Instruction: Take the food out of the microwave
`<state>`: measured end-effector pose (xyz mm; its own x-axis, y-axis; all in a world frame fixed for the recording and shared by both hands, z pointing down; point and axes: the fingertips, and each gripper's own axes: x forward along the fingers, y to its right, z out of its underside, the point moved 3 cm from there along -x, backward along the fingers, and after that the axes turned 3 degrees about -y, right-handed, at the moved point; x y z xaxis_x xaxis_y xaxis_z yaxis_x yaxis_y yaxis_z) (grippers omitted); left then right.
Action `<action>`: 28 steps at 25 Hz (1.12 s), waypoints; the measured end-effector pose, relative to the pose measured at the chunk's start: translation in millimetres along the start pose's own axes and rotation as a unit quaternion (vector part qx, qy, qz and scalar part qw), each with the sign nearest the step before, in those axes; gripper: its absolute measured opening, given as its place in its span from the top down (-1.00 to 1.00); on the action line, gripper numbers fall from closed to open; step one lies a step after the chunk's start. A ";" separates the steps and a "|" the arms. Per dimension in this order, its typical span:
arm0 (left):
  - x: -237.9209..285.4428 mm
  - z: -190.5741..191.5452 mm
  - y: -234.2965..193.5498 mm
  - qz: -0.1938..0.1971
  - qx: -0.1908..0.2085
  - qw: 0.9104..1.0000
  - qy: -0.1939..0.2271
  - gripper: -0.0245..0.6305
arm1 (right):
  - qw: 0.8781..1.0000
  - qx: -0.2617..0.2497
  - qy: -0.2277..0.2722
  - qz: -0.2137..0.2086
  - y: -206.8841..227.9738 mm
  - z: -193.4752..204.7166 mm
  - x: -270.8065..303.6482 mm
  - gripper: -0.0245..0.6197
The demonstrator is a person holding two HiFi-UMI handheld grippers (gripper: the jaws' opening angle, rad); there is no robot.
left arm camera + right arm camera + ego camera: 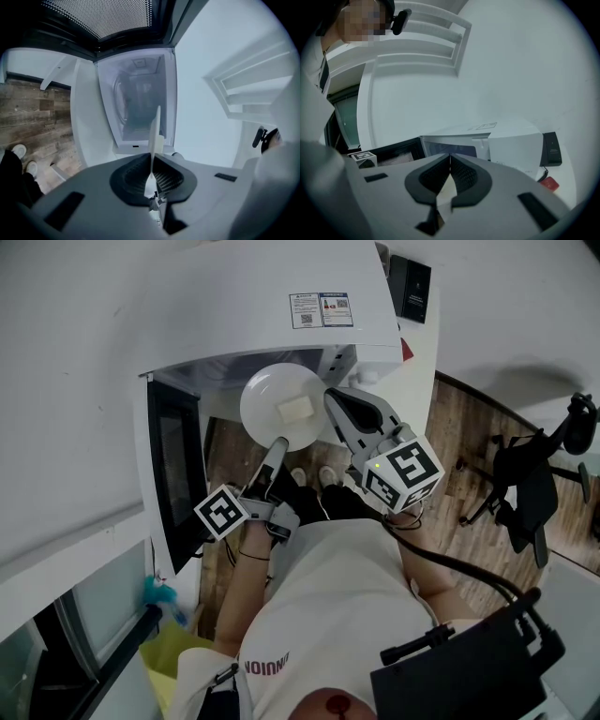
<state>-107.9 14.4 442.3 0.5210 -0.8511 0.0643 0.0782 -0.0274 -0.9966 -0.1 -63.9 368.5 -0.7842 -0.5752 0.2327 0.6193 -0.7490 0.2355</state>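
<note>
A white plate (pixel 272 395) carrying a pale block of food (pixel 297 411) hangs in front of the white microwave (pixel 272 306), whose door (pixel 173 465) stands open at the left. My left gripper (pixel 279 442) is shut on the plate's near rim. In the left gripper view the plate (pixel 155 136) shows edge-on between the pads of that left gripper (pixel 151 159), with the microwave cavity (pixel 136 103) beyond. My right gripper (pixel 330 397) sits at the plate's right edge, jaws shut. In its own view the right gripper (pixel 450 159) has nothing visible between the tips.
A black office chair (pixel 534 484) stands on the wooden floor at the right. A black box (pixel 410 287) sits beside the microwave. The person's shoes (pixel 314 474) are below the plate. A black case (pixel 469 671) lies at the lower right.
</note>
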 end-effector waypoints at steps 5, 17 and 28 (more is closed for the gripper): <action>-1.2 1.7 -0.5 -0.001 0.000 1.000 -0.001 0.85 | 1.000 -0.001 -0.005 0.002 -0.3 1.7 0.4 0.86; -0.4 0.1 4.5 0.006 0.002 1.000 -0.001 0.85 | 1.000 0.004 -0.002 0.013 4.1 1.1 -1.3 0.86; 0.4 -1.0 3.7 0.005 -0.001 1.000 0.000 0.85 | 1.000 0.006 -0.001 0.014 6.6 0.4 0.3 0.86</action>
<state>-108.3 13.4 438.6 0.5222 -0.8511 0.0534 0.0704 -0.0193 -0.9973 3.8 -68.9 370.5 -0.7664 -0.5955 0.2409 0.6415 -0.7286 0.2400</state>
